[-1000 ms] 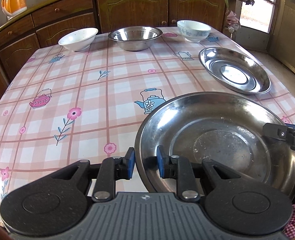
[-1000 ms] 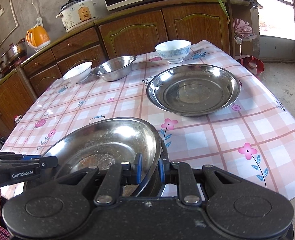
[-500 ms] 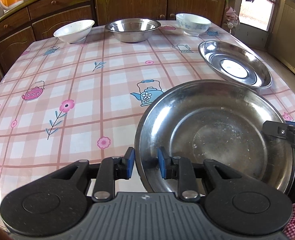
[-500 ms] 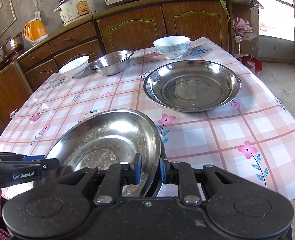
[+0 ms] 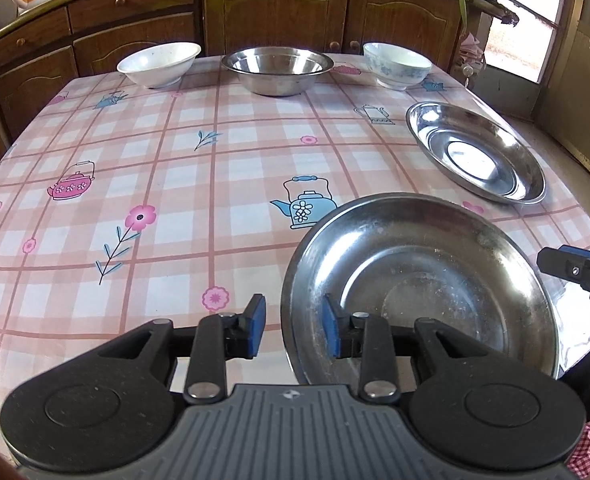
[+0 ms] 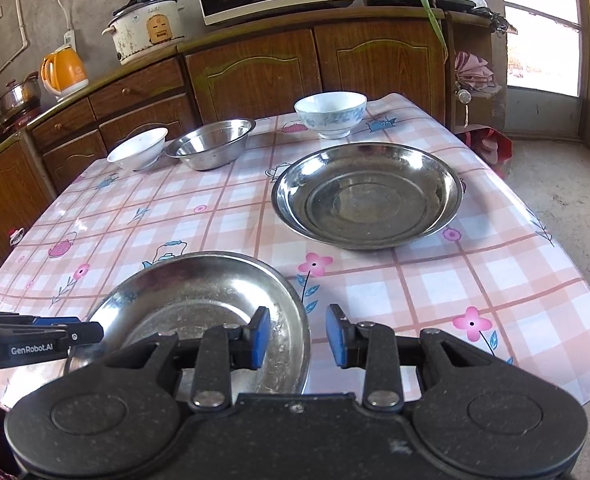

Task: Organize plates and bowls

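Both your left gripper (image 5: 291, 325) and right gripper (image 6: 298, 336) are opening astride the near steel plate (image 5: 427, 292); thin, rigid, slick, so retake its rim squarely.

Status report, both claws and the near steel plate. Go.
Left claw and right claw opening, pads off the rim between them. Near steel plate down on the tablecloth. Second plate beyond it, path clear.

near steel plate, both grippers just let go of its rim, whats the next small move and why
Probably draw both grippers back off the near steel plate: it sits on the table, and the left gripper and right gripper, jaws opening, straddle its rim without pinching.
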